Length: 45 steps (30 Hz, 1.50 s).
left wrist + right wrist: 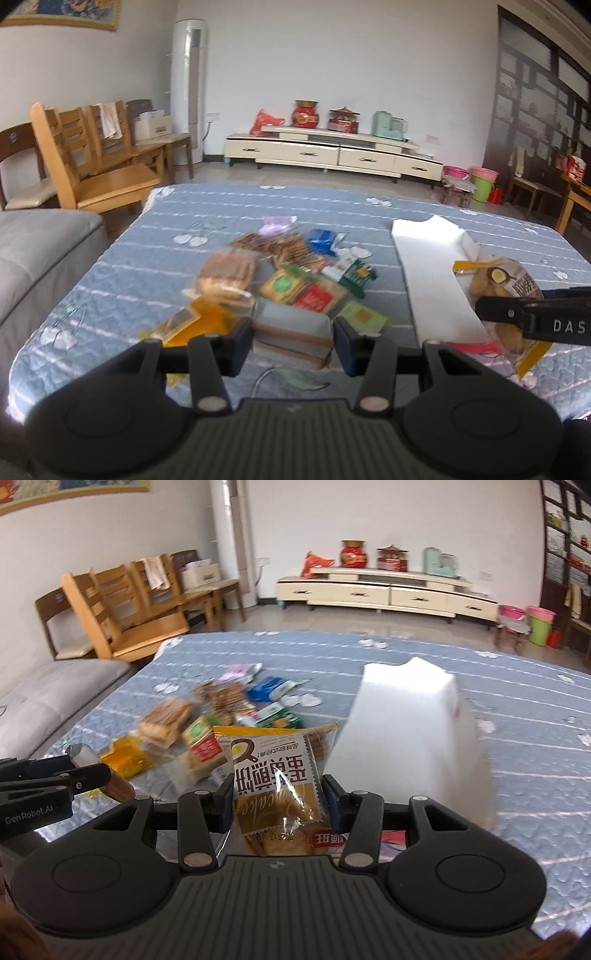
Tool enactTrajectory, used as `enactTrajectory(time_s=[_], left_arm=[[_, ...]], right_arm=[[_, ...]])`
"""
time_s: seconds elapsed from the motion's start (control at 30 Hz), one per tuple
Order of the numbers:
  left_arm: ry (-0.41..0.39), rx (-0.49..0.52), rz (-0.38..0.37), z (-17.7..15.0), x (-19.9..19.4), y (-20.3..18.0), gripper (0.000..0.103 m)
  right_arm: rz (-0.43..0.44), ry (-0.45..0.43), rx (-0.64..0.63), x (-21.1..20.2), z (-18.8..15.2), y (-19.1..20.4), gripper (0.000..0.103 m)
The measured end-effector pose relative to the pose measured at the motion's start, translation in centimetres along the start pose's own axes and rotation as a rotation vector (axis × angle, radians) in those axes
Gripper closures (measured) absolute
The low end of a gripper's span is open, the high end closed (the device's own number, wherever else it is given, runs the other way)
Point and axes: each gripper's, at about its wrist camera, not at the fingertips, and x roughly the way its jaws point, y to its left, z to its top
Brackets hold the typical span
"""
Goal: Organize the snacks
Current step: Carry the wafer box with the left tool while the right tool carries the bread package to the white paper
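— What do your grippers hold?
— Your right gripper (280,794) clamps the pancake packet (277,775), just left of the white box (406,738). Your left gripper (293,339) grips a small boxed snack (291,332), left of that box.

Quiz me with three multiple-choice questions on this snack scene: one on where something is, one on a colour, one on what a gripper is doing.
1. Where does the white box stand relative to the snack pile in the right wrist view?
A. Right of it
B. Left of it
C. Under it

2. What colour is the quilted cover under the snacks?
A. Red
B. Blue-grey
C. Green

3. What does the right gripper hold?
A. Nothing
B. A cup
C. A pancake packet

Answers: 1 A, the box sits right of the pile. 2 B, the cover is blue-grey with white stripes. 3 C, the packet sits between its fingers.
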Motion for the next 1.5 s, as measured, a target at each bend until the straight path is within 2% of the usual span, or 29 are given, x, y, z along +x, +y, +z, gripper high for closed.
enactTrajectory(time_s=[0.23,0.47,1.07,1.5], left_arm=[[-0.022,0.035,-0.045,1.8,0.4,-2.9,0.056],[-0.007,0.061,-0.099,2.8,1.6,-5.5,0.056],[0.002,0.126,-0.147,4.7,3.6,-10.3,0.056],[0.010,0.140,-0.151,5.5,5.3,-12.1,0.056]], right_arm=[[-0.038,-0.014,0.024,-0.6,0.2,-1.0,0.044],[-0.066,-0.045,0.055,-1.9,0.1,-2.2,0.044],[-0.143,-0.081,0.126,-2.2,0.7,-6.3,0.044],[-0.161,-0.076,0.146,-1.3,1.1,-7.4,0.044]])
